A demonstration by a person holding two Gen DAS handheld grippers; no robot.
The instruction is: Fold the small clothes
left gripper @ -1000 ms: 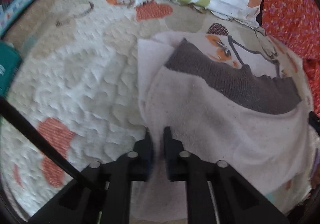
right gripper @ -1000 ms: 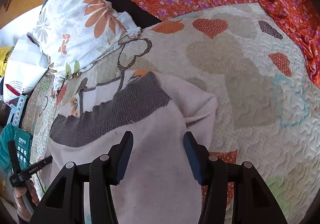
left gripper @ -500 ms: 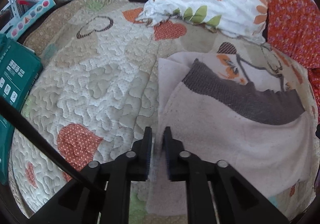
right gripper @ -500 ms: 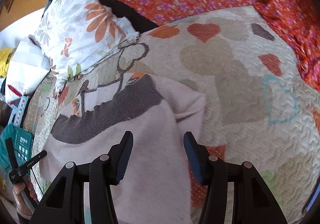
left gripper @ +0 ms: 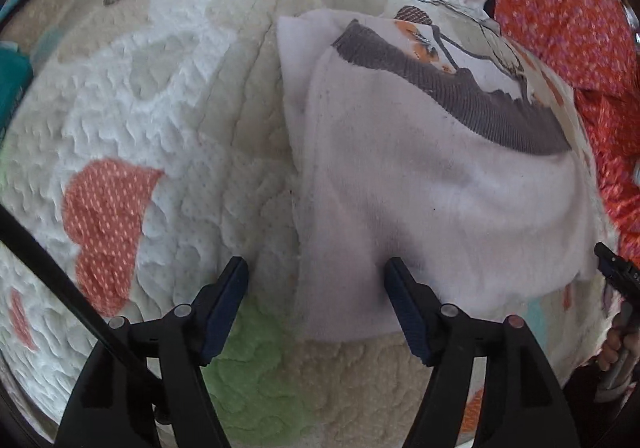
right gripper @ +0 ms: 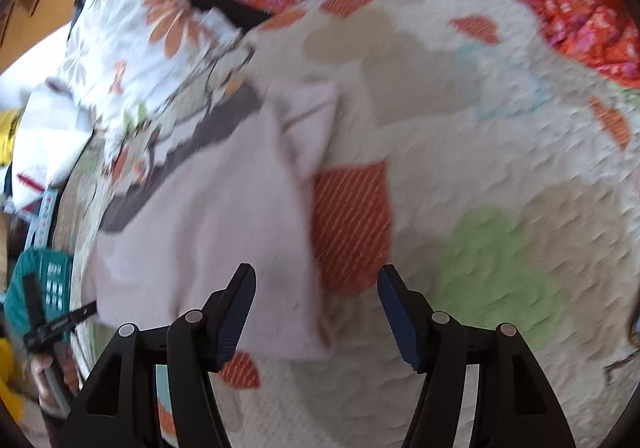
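A pale pink fleece garment (left gripper: 420, 184) with a grey ribbed band (left gripper: 452, 96) lies folded on the heart-patterned quilt (left gripper: 152, 120). My left gripper (left gripper: 316, 272) hovers over the garment's near left edge. Its jaws are opening and the fabric lies under the gap, not pinched. In the blurred right wrist view the garment (right gripper: 208, 216) lies left of centre. My right gripper (right gripper: 316, 276) is over its near right corner, jaws opening, with nothing clamped. The left gripper (right gripper: 52, 324) shows at that view's left edge, and the right gripper (left gripper: 616, 272) at the left wrist view's right edge.
A white pillow with orange flowers (right gripper: 132, 48) lies beyond the garment. An orange floral blanket (left gripper: 568, 16) covers the far right side. A teal box (right gripper: 48, 276) and white bags (right gripper: 48, 136) sit at the bed's left. A hand (left gripper: 618, 344) holds the right gripper.
My left jaws went from nearly shut at the garment's edge to wide apart, letting the fabric lie. My right gripper slid right toward the garment's right corner and its jaws widened a little.
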